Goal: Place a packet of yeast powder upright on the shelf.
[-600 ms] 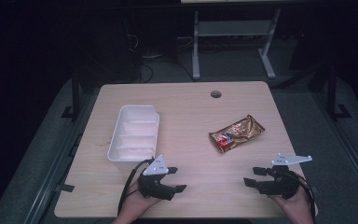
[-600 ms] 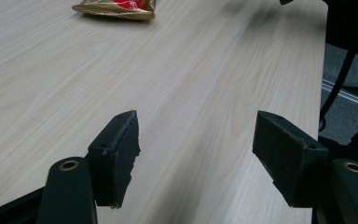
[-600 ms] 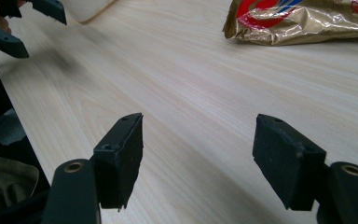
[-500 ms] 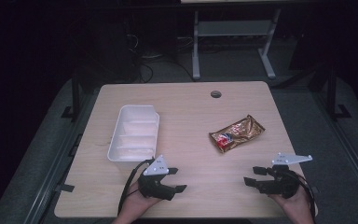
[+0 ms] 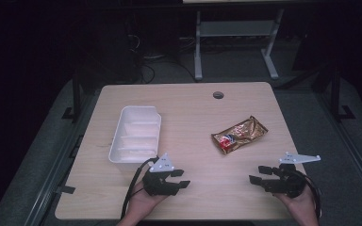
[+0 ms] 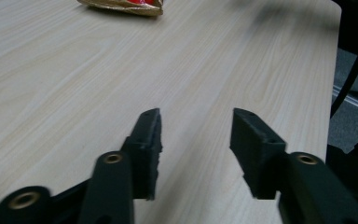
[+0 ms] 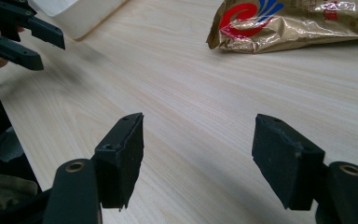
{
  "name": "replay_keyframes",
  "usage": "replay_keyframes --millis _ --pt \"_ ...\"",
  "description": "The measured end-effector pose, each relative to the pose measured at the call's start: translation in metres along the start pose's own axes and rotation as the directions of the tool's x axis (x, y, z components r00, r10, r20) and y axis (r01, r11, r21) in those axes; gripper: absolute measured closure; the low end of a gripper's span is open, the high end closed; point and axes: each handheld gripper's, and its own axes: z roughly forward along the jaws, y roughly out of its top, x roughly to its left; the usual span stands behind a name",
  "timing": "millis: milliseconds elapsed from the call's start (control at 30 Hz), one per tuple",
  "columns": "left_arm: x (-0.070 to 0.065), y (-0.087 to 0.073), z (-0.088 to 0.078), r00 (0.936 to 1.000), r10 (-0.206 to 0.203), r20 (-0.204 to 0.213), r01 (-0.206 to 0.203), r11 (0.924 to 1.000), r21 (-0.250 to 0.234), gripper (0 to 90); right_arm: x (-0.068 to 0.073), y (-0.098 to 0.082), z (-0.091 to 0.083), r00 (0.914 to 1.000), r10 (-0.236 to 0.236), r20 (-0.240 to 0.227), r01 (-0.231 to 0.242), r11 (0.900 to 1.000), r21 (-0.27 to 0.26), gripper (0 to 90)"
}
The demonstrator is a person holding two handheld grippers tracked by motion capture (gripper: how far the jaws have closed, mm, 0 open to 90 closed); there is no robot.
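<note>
A gold snack bag (image 5: 239, 134) with a red and blue logo lies on the right half of the wooden table (image 5: 193, 113). A white ribbed tray (image 5: 136, 134) stands on the left half. My left gripper (image 5: 181, 178) rests near the front edge, just below the tray, jaws apart and pointing right. My right gripper (image 5: 256, 174) rests at the front right, jaws apart and pointing left. In the left gripper view my left gripper (image 6: 196, 123) has bare wood between its jaws, with the bag (image 6: 121, 5) far ahead. The right gripper view shows my right gripper (image 7: 198, 126) wide open and empty, with the bag (image 7: 298, 23) ahead.
A round cable hole (image 5: 218, 95) sits near the table's far edge. The right gripper view shows the tray (image 7: 74, 14) and my left gripper (image 7: 23, 32) at the upper left. Dark floor and a metal frame (image 5: 235, 37) lie beyond the table.
</note>
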Motion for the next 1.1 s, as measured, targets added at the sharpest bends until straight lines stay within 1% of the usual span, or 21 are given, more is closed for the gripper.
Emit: replay_keyframes --millis 33,67,133,167,200,267,333,367,400,433,467,500,567,600,633,700,767,800,900,1067,1100 --pt "0.002 0.004 0.002 1.0000 -0.006 0.002 0.006 1.0000 0.001 62.2 0.000 0.000 0.000 1.0000 -0.003 0.001 0.003 1.000 0.002 33.2" --pt "0.002 0.004 0.002 1.0000 -0.006 0.002 0.006 1.0000 0.001 63.4 0.000 0.000 0.000 1.0000 -0.003 0.001 0.003 1.000 0.002 33.2" --pt "0.005 0.014 0.009 0.9998 -0.022 0.004 0.022 0.9997 0.005 67.7 -0.001 0.001 0.001 0.9999 -0.009 0.006 0.009 1.000 0.009 33.2" --pt "0.005 0.014 0.009 0.9998 -0.022 0.004 0.022 0.9997 0.005 69.2 -0.001 0.001 0.001 0.9999 -0.009 0.006 0.009 1.000 0.009 33.2" --pt "0.007 0.023 0.015 0.9997 -0.023 0.003 0.023 0.9997 0.009 71.7 -0.003 0.001 0.003 0.9999 -0.008 0.008 0.008 1.000 0.016 33.2" --pt "0.007 0.026 0.017 0.9998 -0.020 0.000 0.020 0.9997 0.011 75.1 -0.004 0.000 0.003 1.0000 -0.002 0.009 0.001 1.000 0.017 33.2" --pt "0.006 0.040 0.030 0.9999 0.009 -0.006 -0.009 0.9997 0.024 79.1 -0.006 -0.001 0.003 0.9999 0.004 0.011 -0.004 1.000 0.012 33.2" --pt "0.006 0.040 0.030 0.9999 0.009 -0.006 -0.009 0.9997 0.024 80.6 -0.006 -0.001 0.003 0.9999 0.004 0.011 -0.004 1.000 0.012 33.2" --pt "0.005 0.049 0.039 0.9998 0.019 -0.004 -0.019 0.9990 0.040 81.8 -0.007 -0.002 0.002 0.9999 0.008 0.014 -0.009 1.000 0.008 33.2" --pt "0.005 0.049 0.039 0.9998 0.019 -0.004 -0.019 0.9990 0.040 82.7 -0.007 -0.002 0.002 0.9999 0.008 0.014 -0.009 1.000 0.008 33.2" --pt "0.006 0.057 0.049 0.9994 0.034 -0.009 -0.034 0.9977 0.059 83.2 -0.007 -0.002 0.001 0.9997 0.004 0.023 -0.004 1.000 0.008 33.2" --pt "0.006 0.057 0.049 0.9994 0.034 -0.009 -0.034 0.9977 0.059 83.2 -0.007 -0.002 0.001 0.9997 0.006 0.024 -0.006 1.000 0.007 33.2" --pt "0.008 0.065 0.058 0.9989 0.043 -0.017 -0.042 0.9968 0.068 83.2 -0.007 -0.002 0.000 0.9997 0.008 0.025 -0.008 1.000 0.004 33.2" --pt "0.010 0.072 0.066 0.9987 0.046 -0.020 -0.045 0.9962 0.075 83.6 -0.008 -0.002 0.000 0.9995 0.006 0.031 -0.006 1.000 0.003 33.2" --pt "0.010 0.072 0.066 0.9987 0.046 -0.020 -0.045 0.9962 0.075 84.1 -0.008 -0.001 0.000 0.9995 0.005 0.031 -0.005 1.000 0.004 33.2" --pt "0.014 0.081 0.075 0.9985 0.049 -0.025 -0.047 0.9956 0.081 84.2 -0.009 -0.001 0.001 0.9996 0.006 0.029 -0.006 1.000 0.007 33.2" --pt "0.018 0.092 0.087 0.9976 0.059 -0.035 -0.055 0.9934 0.101 84.8 -0.014 0.004 0.002 0.9992 0.021 0.033 -0.021 1.000 0.014 32.8" --pt "0.018 0.092 0.087 0.9976 0.059 -0.035 -0.055 0.9934 0.101 84.8 -0.016 0.005 0.003 0.9991 0.021 0.038 -0.022 1.000 0.013 32.7" --pt "0.024 0.102 0.098 0.9966 0.069 -0.047 -0.063 0.9914 0.115 84.8 -0.024 0.009 0.004 0.9977 0.040 0.055 -0.040 0.999 0.004 32.4" --pt "0.033 0.116 0.115 0.9974 0.057 -0.043 -0.051 0.9907 0.126 85.4 -0.039 0.019 0.004 0.9937 0.073 0.085 -0.072 0.997 -0.014 32.2" --pt "0.037 0.120 0.122 0.9993 0.028 -0.024 -0.025 0.9924 0.121 85.4 -0.045 0.024 0.004 0.9924 0.075 0.097 -0.073 0.997 -0.021 32.5"
